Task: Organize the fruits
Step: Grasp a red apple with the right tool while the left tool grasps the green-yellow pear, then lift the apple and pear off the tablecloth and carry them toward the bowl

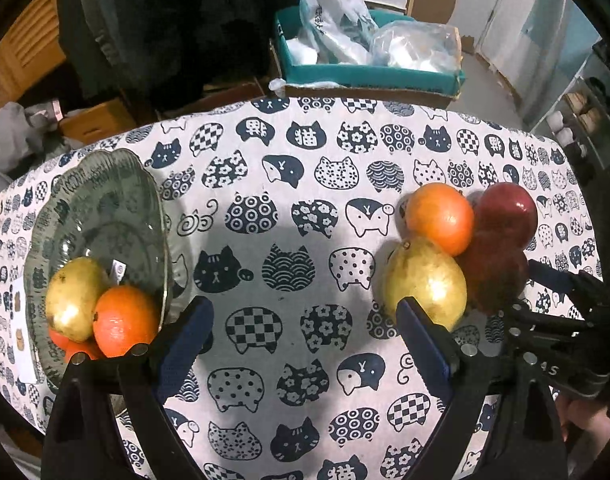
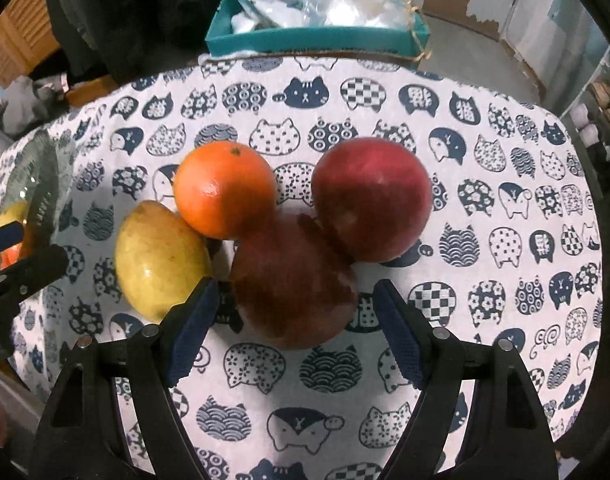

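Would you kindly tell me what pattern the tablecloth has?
The tablecloth is white with navy cat-head shapes, clearest in the right wrist view.

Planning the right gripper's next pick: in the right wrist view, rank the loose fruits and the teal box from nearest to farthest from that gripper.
From the right gripper:
1. Near dark red apple, between the open jaws.
2. Yellow pear, beside its left finger.
3. Orange and far red apple, behind; too close to call.
4. Teal box, beyond the table's far edge.

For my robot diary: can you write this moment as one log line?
left gripper: open, empty | right gripper: open, at near red apple | glass bowl: holds some fruit | cluster: orange, pear, two apples
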Demonstrator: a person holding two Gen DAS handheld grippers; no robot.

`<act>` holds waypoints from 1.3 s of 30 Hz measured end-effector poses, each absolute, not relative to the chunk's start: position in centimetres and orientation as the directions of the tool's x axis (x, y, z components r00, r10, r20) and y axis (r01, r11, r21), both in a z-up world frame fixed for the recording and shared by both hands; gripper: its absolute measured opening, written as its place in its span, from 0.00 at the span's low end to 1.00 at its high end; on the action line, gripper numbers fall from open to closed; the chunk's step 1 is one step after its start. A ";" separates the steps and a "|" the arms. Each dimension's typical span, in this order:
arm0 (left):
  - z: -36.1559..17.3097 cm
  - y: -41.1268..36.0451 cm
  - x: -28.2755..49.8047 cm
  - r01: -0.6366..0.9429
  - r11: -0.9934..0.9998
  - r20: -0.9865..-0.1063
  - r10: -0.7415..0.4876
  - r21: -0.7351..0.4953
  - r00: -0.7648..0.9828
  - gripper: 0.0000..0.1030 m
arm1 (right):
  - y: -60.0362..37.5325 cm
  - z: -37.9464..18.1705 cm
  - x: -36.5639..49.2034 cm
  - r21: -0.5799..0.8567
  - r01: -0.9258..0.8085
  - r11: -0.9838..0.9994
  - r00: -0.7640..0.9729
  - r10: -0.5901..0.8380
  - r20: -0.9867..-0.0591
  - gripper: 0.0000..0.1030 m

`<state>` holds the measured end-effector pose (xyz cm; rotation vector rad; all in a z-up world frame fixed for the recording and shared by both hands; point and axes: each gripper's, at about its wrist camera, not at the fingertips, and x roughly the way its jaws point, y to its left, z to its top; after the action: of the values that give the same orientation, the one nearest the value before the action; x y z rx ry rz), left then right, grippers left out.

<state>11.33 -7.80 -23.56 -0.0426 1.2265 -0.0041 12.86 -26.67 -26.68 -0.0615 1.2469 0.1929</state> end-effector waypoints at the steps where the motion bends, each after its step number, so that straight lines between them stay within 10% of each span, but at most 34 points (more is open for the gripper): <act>1: -23.7 -7.8 11.4 -0.022 0.999 -0.942 -0.031 -0.041 0.333 0.91 | -26.7 -27.0 13.0 0.061 -0.178 0.982 0.298 0.113 -0.948 0.78; 39: -28.8 -14.4 14.5 0.000 0.984 -0.964 -0.172 -0.176 0.203 0.88 | -32.7 -25.9 10.2 0.108 -0.085 0.990 0.378 0.133 -0.916 0.70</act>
<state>14.54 -14.38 -28.79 -0.1482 1.3622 -0.1206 10.16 -32.70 -25.94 0.0452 1.1755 0.1393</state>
